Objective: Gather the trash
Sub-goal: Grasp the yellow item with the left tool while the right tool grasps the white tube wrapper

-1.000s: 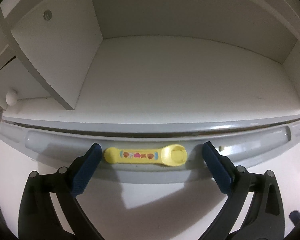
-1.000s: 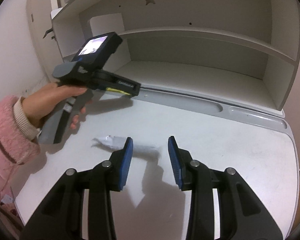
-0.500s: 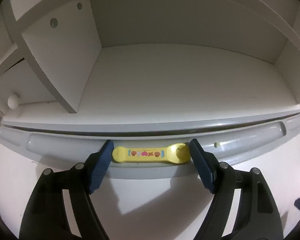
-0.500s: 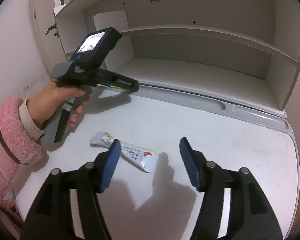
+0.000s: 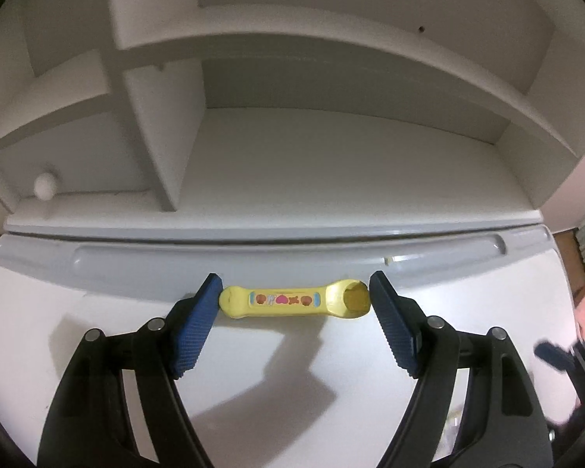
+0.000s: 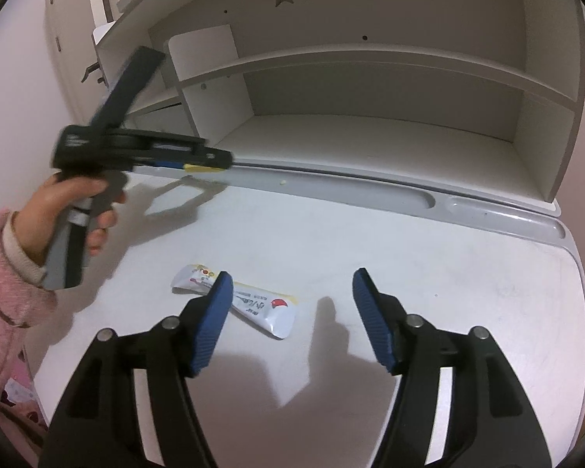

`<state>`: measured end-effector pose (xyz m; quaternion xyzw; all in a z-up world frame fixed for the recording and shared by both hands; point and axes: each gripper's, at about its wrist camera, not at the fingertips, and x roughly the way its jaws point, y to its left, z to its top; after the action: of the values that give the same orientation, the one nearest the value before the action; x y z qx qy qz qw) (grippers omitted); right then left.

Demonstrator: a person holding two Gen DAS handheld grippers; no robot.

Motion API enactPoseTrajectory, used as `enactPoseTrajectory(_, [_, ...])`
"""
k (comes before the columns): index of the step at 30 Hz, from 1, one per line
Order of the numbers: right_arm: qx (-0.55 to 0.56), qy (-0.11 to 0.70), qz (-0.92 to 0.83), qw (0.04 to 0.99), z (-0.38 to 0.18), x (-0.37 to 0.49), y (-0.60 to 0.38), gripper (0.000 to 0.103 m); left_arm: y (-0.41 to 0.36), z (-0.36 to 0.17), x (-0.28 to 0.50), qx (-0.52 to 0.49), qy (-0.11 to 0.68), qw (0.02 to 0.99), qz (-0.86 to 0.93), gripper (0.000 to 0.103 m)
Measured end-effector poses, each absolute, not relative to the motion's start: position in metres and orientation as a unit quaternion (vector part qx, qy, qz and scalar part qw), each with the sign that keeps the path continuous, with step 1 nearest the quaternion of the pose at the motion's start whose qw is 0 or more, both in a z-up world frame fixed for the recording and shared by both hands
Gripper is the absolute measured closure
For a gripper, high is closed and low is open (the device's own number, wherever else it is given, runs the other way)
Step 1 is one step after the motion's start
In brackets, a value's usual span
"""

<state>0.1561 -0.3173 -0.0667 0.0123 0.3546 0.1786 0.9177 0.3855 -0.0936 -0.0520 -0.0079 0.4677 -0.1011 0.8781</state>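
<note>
— What do I have in the left gripper [image 5: 294, 300]?

— I see its jaws clamped on the ends of a yellow plastic piece [image 5: 292, 303], held crosswise just in front of the grey groove [image 5: 136, 263] at the back of the desk [image 5: 78, 312]. A second ago the piece lay in that groove with the pads well clear of it; now it is lifted off.

— Any writing on it?

— Only a sticker strip of small pictures, a pink heart among them. No words I can read.

— And my right gripper [image 6: 288, 312]?

— It hangs open above the desk, nearer me than the groove, jaws wider than a second ago. A white sachet [image 6: 253, 304] lies flat beneath them, partly behind the left pad. It carries a red mark and dark characters too small to read.
</note>
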Motion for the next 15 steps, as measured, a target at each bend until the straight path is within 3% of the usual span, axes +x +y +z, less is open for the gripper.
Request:
enactPoseTrajectory(2, [0.013, 0.350, 0.181, 0.919, -0.066, 0.155, -0.317, 0.030, -0.080, -0.046, 0.366, -0.004, 0.466, 0.879, -0.104, 0.028])
enactPoseTrajectory(4, [0.005, 0.337, 0.179, 0.924, -0.064, 0.152, -0.315, 0.014, -0.068, -0.040, 0.355, 0.001, 0.463, 0.880, -0.103, 0.028])
enactPoseTrajectory(11, [-0.056, 0.320, 0.202, 0.924, -0.059, 0.152, -0.290, 0.014, -0.053, -0.022, 0.333, -0.001, 0.456, 0.885, -0.095, 0.028])
enactPoseTrajectory(15, [-0.145, 0.315, 0.251, 0.904, -0.051, 0.155, -0.264, 0.014, -0.048, -0.021, 0.331, -0.006, 0.457, 0.885, -0.089, 0.028])
